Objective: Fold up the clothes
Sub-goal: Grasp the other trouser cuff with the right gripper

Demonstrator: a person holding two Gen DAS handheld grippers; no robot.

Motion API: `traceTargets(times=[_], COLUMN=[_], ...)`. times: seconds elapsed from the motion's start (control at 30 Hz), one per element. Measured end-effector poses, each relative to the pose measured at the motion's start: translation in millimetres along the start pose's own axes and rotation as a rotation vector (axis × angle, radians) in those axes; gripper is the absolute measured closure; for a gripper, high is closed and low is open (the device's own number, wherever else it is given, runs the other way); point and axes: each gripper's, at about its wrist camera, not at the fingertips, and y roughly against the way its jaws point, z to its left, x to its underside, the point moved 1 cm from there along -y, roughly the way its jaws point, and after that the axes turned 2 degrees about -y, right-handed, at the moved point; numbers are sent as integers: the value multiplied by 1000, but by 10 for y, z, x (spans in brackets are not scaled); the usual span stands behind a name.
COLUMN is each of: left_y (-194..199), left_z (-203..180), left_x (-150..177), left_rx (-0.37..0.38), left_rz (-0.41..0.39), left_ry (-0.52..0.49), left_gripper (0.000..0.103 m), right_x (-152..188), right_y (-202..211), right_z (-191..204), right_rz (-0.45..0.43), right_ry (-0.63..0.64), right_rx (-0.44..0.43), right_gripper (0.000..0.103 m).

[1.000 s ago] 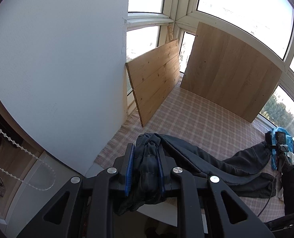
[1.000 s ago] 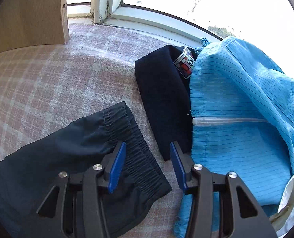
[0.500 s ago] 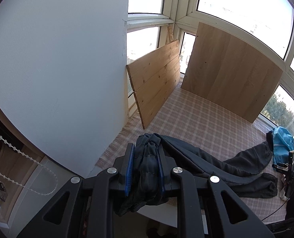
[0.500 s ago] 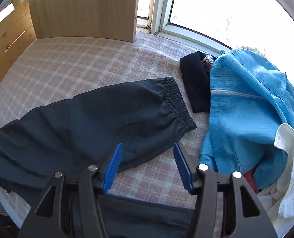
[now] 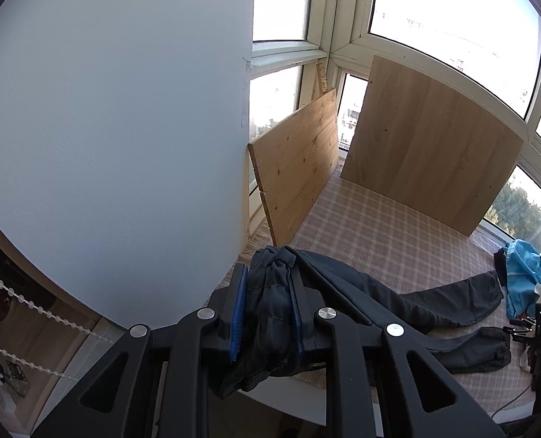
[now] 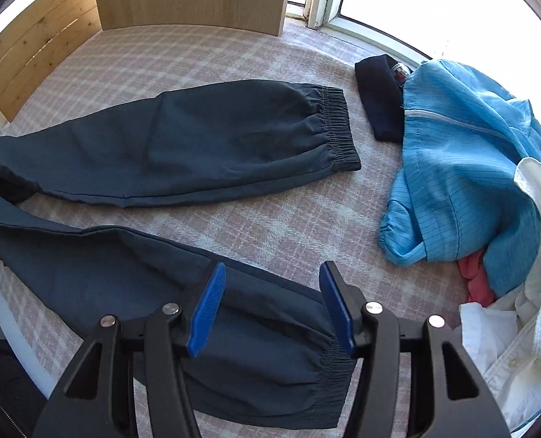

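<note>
My left gripper (image 5: pixel 267 310) is clamped on the bunched waistband end of the dark trousers (image 5: pixel 409 303), the blue pads pressed into the cloth on both sides, with a fold of fabric drooping below the fingers past the near edge of the tabletop (image 5: pixel 391 233). From that hold the trousers run away to the right across the checked cloth, both legs lying flat and splayed apart. My right gripper (image 6: pixel 272 308) hangs over the nearer leg, just short of its elastic cuff, with the fingers (image 6: pixel 208 308) spread wide and nothing between them; whether the tips touch the fabric I cannot tell. The farther leg (image 6: pixel 197 146) lies smooth, its gathered cuff pointing toward a pile of other garments at the right end of the tabletop: a light blue jacket (image 6: pixel 464 168) on top, a small navy item (image 6: pixel 378 98) partly tucked under its edge, a white shirt (image 6: pixel 518 306) draped at the near right, and a scrap of red cloth (image 6: pixel 473 279) showing between blue and white. Two wooden boards (image 5: pixel 427 146) lean upright against the window frames at the far side
</note>
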Motion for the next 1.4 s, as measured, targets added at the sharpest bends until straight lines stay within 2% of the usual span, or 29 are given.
traceTargets(times=[0.27, 0.5, 0.77, 0.8, 0.83, 0.9, 0.97, 1.0, 1.23, 1.27, 1.33, 1.4], left_y=[11, 45, 46, 54, 62, 75, 83, 82, 62, 59, 56, 53], left_z=[-84, -142, -216, -222, -227, -225, -220, -218, -200, -197, -182, -160], left_x=[-114, -118, -117, -116, -115, -109, -105, -103, -92, -89, -73, -51], left_rx=[-18, -45, -54, -53, -52, -52, -52, -52, -51, -50, -52, -56], left_rz=[-3, 5, 15, 15, 15, 14, 13, 14, 20, 21, 26, 31], left_ry=[-17, -19, -31, -34, -37, -37, -37, -36, -27, -26, -21, -13], left_gripper=[83, 83, 83, 83, 83, 83, 83, 83, 83, 83, 83, 83], right_x=[-43, -139, -151, -147, -140, -128, -121, -122, -369, -425, -489, -501], right_y=[-164, -509, -519, -512, -503, -485, -471, -465, -378, -395, -480, -535], right_z=[637, 575, 515, 517, 520, 520, 514, 507, 404, 378, 357, 388], right_rz=[42, 145, 146, 144, 144, 144, 140, 138, 75, 81, 146, 166], right_ry=[391, 459, 486, 492, 499, 505, 514, 516, 522, 520, 527, 574], right_rx=[-82, -89, -129, -139, -160, -191, -200, -201, -138, -135, -166, -123], right_gripper=[50, 50, 50, 53, 64, 78, 87, 96, 100, 100, 100, 97])
